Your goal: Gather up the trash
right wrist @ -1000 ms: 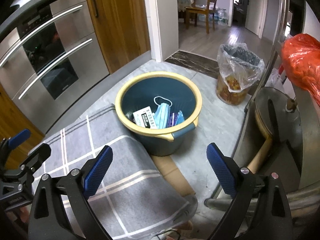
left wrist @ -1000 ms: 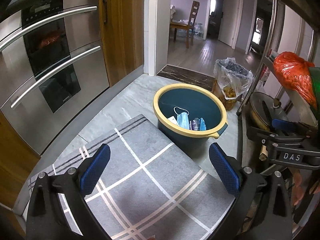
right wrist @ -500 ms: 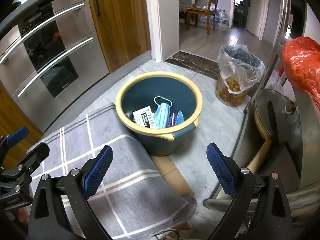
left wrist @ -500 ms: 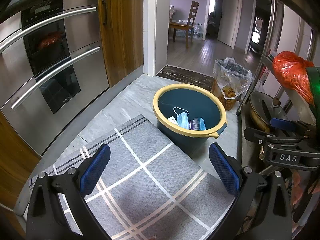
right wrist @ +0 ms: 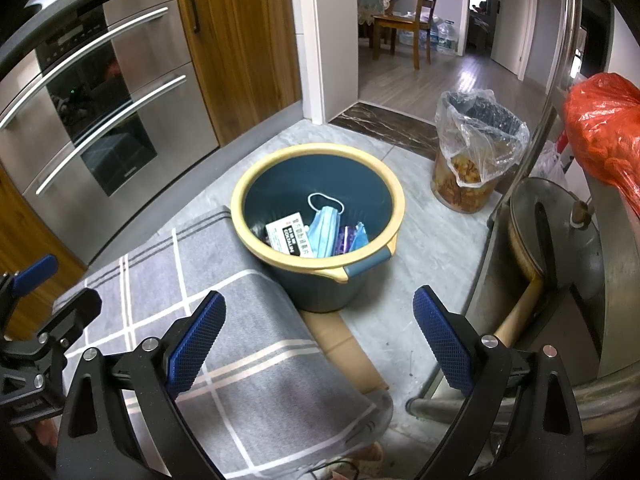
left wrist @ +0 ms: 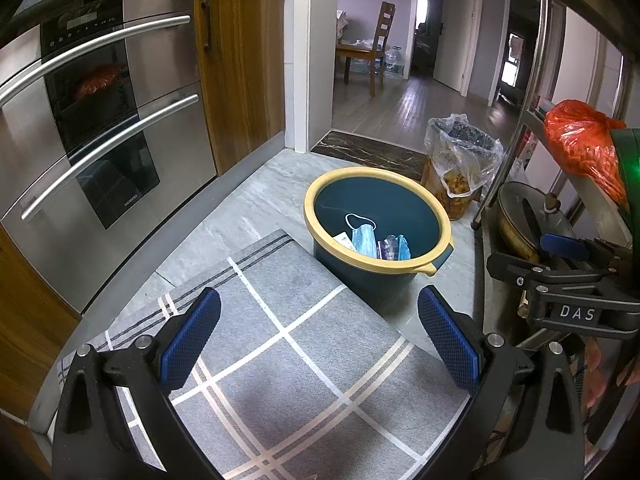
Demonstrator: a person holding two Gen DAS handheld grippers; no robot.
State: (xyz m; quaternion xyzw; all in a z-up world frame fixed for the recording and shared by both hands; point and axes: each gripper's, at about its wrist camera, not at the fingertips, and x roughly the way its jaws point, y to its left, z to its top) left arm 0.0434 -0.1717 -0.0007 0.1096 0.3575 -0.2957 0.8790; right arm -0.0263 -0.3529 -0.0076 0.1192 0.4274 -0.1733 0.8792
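Trash sits in the dark teal bucket [right wrist: 320,240] with the yellow rim, which stands on the grey stone floor at the far edge of the mat, and nothing in it has shifted since the earlier pictures; both views have barely moved, the bucket only drifting a touch in the left wrist view. From the left, stainless steel oven fronts [left wrist: 100,128] with long curved bar handles give way to a wood-grain cabinet door [left wrist: 240,72]. A grey woven mat [left wrist: 288,344] crossed by pale stripes lies below both grippers. Inside the round plastic bucket lie a white printed box [right wrist: 289,234], a crumpled blue face mask [right wrist: 324,228] with its ear loop upward, and purple and blue wrappers [right wrist: 352,238]. Further right stands a clear-bagged bin [right wrist: 472,152] of orange scraps, then a metal rack holding a lidded pan [right wrist: 556,236] and a crinkled orange bag [right wrist: 604,128]. The left gripper [left wrist: 320,336] hangs above the mat, jaws spread wide and empty, blue ribbed pads showing. The right gripper [right wrist: 320,336] is held likewise, wide apart, holding nothing, aimed at the bucket.
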